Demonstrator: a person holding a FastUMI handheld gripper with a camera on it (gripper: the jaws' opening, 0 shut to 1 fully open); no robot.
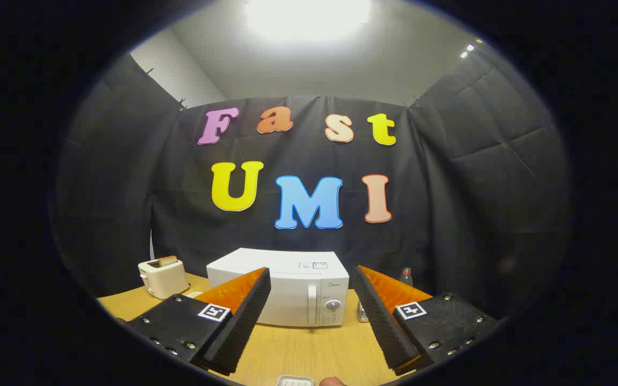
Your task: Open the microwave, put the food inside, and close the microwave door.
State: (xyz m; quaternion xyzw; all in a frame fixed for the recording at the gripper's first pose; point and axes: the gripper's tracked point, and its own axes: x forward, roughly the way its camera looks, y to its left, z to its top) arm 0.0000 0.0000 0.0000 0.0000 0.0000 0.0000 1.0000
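Note:
A white microwave (293, 292) stands on the wooden table (309, 348), beyond my fingers, with its door shut. Its vertical handle (311, 304) and round knob (332, 305) face me on the right part of the front. My gripper (310, 276) is open and held well back from the microwave, with nothing between the fingers. At the near table edge, below the fingers, the top of a small white container (295, 381) shows, beside a rounded brownish piece (333, 381) that I cannot identify.
A cream toaster (163, 276) with a slice of toast in its slot stands left of the microwave. A small plastic bottle (405, 276) sits right of the microwave, partly behind my right finger. Black cloth walls close the booth behind and at both sides.

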